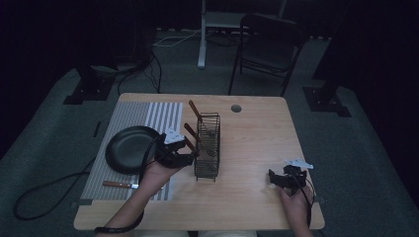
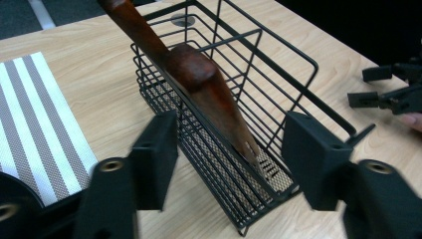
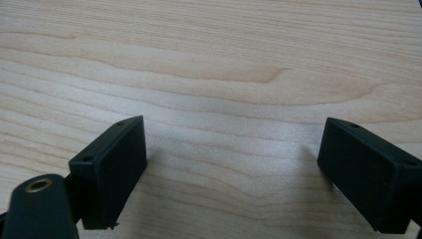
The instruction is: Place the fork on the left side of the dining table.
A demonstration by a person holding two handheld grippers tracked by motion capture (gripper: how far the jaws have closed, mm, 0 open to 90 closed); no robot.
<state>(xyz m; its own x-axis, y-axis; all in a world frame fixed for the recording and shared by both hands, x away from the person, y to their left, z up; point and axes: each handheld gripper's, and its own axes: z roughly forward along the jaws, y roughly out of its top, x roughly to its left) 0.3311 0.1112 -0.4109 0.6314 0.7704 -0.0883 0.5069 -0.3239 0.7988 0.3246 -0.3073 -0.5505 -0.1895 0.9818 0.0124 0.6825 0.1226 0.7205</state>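
A black wire basket [image 1: 207, 145] [image 2: 234, 84] stands upright in the middle of the table. Wooden-handled utensils [image 1: 193, 109] lean out of it toward the left. In the left gripper view, one brown handle [image 2: 209, 94] slants down into the basket. My left gripper [image 1: 191, 156] [image 2: 231, 164] is at the basket's left side; its jaws stand on either side of that handle and the near rim, with gaps on both sides. My right gripper [image 1: 274, 179] [image 3: 234, 169] hovers open over bare wood at the front right, with nothing between its jaws.
A black plate [image 1: 129, 148] lies on a striped placemat [image 1: 148, 116] at the left, with a wooden-handled knife [image 1: 121, 184] in front of it. A cable hole [image 1: 236, 108] sits near the table's far edge. A chair [image 1: 269, 44] stands beyond the table.
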